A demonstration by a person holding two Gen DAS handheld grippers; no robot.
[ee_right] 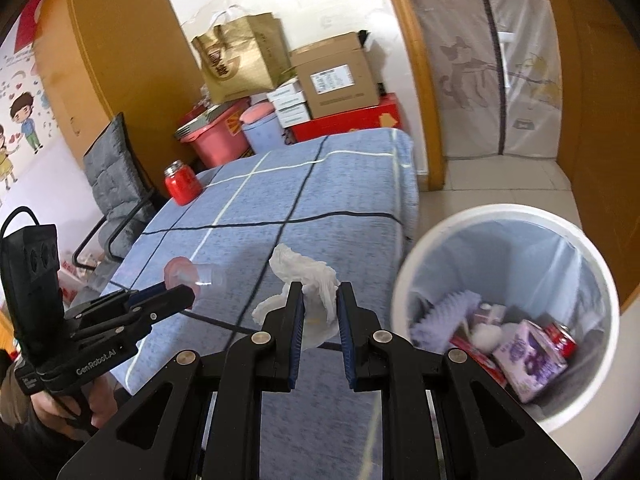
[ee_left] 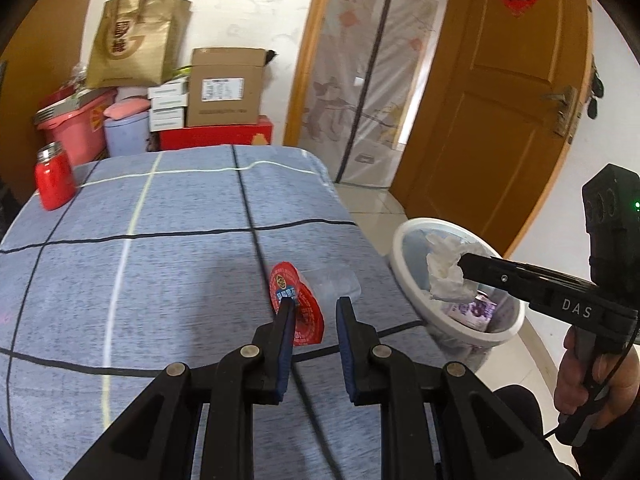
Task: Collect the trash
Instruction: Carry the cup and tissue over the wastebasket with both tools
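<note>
So we've got the blue checked table (ee_left: 160, 260) in front of us and the white trash bin (ee_right: 600, 280) at its right edge, already holding cartons. Our right gripper (ee_right: 318, 296) is clamped on a crumpled white tissue (ee_right: 312, 276) near the bin. Our left gripper (ee_left: 316, 308) grips a clear plastic cup (ee_left: 332, 284) with a red lid (ee_left: 298, 304) over the table.

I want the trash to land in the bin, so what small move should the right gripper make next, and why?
Probably carry the right gripper a bit further right until the crumpled tissue hangs over the white bin, then open. It is shut on the tissue, and in its own view the tissue is above the blue cloth, left of the bin's rim.
</note>
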